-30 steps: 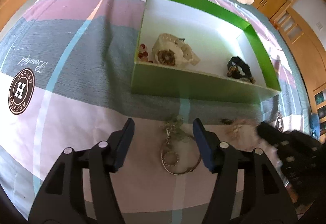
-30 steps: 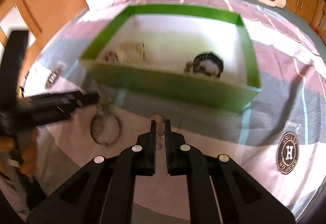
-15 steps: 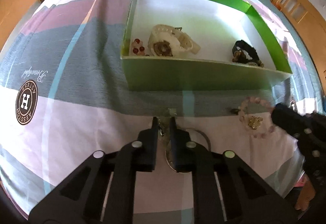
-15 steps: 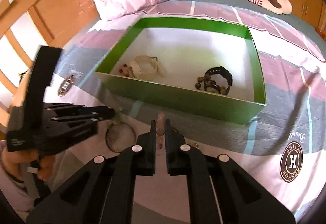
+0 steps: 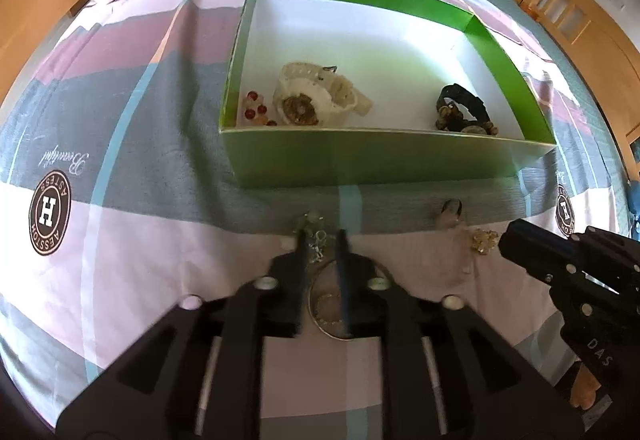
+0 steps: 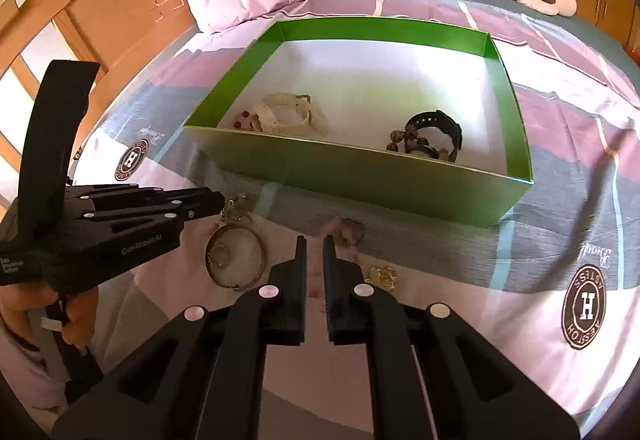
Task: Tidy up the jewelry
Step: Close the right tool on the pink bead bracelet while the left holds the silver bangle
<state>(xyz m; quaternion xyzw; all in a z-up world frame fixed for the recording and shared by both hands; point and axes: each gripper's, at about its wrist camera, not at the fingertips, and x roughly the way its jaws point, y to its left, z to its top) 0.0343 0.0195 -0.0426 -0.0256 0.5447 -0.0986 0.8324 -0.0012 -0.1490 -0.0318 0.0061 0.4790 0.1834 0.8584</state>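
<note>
The left gripper (image 5: pixel 322 240) has its jaws narrowed to a small gap around the charm cluster (image 5: pixel 316 230) of the silver bangle (image 6: pixel 235 258); whether they actually grip it cannot be told. Just right of its fingers lie a pink bead bracelet (image 6: pixel 349 231) and a gold trinket (image 6: pixel 383 275). The right gripper (image 6: pixel 315 243) is nearly closed, holding nothing. Beyond both fingertips stands the green box (image 6: pixel 360 172).
</note>
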